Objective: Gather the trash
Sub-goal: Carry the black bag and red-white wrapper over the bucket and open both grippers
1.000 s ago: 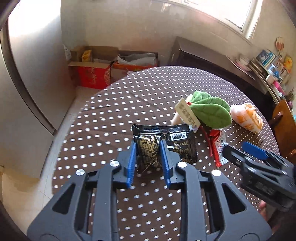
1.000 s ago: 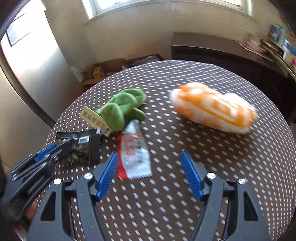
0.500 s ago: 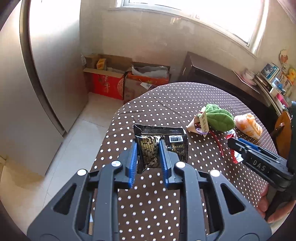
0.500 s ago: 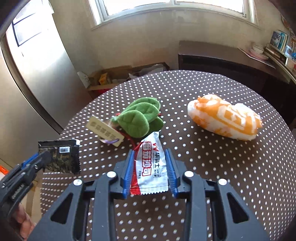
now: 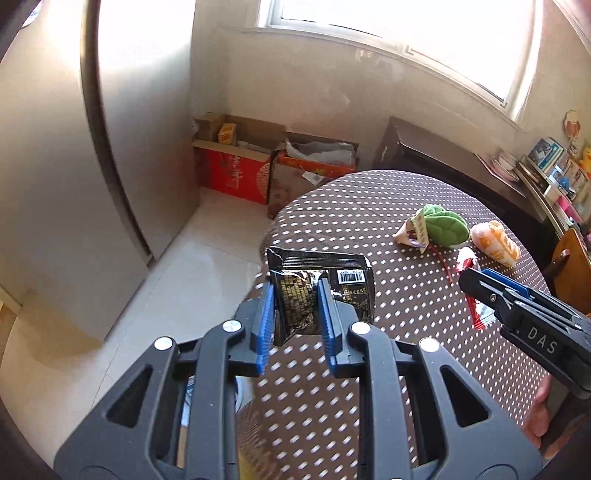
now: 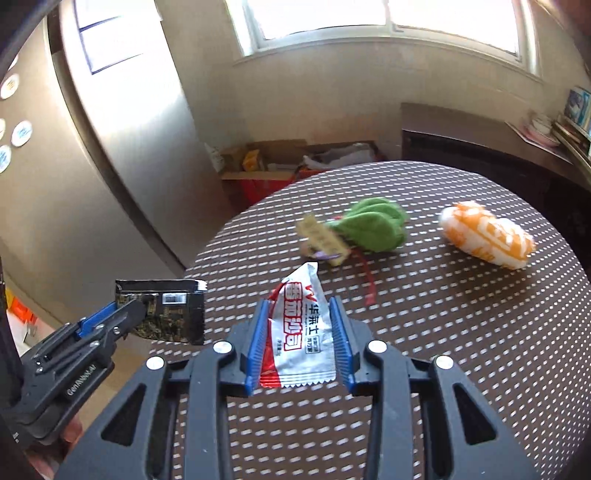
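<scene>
Trash is in both tools: two wrappers, one apiece. The left tool (image 5: 295,295) is clenched on a black snack packet (image 5: 317,291), its blue pads pressing the crumpled lower half while the torn top edge and barcode stand above the fingertips; the packet hangs in the air over the tabletop's edge, with floor tiles showing beneath it. The right tool (image 6: 299,332), whose jaws have just been closing, grips a white-and-red sachet (image 6: 301,332) between its pads, the printed face up, the pointed top sticking out past the fingertips and the serrated bottom edge back between the fingers. The sachet is lifted off the cloth.

Both tools sit side by side: from the right wrist view the left tool appears at lower left with its packet, and from the left wrist view the right tool appears at right, a hand (image 5: 539,417) visible under it.

Beyond them lies a round tabletop (image 6: 461,350) covered in a brown cloth with white dots. Two things rest on it: one green plush vegetable (image 6: 373,225) with a paper tag, and just beside it to the right one orange-and-white plush (image 6: 487,240), apart from each other.

Past the tabletop, two open cardboard boxes (image 5: 236,166) stand on the pale floor against the wall, below a bright window (image 6: 369,22). A tall pale refrigerator (image 5: 55,184) fills the left, and a dark sideboard (image 6: 480,147) runs along the right.
</scene>
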A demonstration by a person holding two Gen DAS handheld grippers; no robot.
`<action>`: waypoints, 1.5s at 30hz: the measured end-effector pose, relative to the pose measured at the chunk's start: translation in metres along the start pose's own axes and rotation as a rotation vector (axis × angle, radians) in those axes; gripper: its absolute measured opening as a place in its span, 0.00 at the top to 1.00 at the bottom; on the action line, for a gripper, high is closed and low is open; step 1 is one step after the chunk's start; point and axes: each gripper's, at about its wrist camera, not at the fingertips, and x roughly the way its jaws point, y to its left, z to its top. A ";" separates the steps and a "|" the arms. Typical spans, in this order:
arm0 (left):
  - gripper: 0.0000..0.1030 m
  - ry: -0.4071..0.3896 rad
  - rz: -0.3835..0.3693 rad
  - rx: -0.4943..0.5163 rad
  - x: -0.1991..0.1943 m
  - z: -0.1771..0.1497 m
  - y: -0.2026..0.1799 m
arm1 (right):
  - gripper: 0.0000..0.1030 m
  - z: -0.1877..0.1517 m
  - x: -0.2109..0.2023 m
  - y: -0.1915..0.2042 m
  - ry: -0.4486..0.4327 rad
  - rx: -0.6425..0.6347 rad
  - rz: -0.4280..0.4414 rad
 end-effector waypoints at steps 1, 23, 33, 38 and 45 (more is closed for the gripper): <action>0.78 -0.002 0.005 -0.007 -0.004 -0.002 0.006 | 0.68 -0.003 -0.002 0.009 0.003 -0.010 0.013; 0.78 0.048 0.197 -0.168 -0.056 -0.073 0.138 | 0.68 -0.065 0.015 0.181 0.111 -0.256 0.174; 0.38 0.070 0.255 -0.178 -0.048 -0.087 0.161 | 0.67 -0.076 0.036 0.204 0.154 -0.263 0.187; 0.38 0.075 0.275 -0.182 -0.051 -0.092 0.173 | 0.67 -0.078 0.054 0.202 0.192 -0.252 0.187; 0.37 0.079 0.307 -0.210 -0.061 -0.100 0.190 | 0.66 -0.087 0.075 0.231 0.240 -0.301 0.226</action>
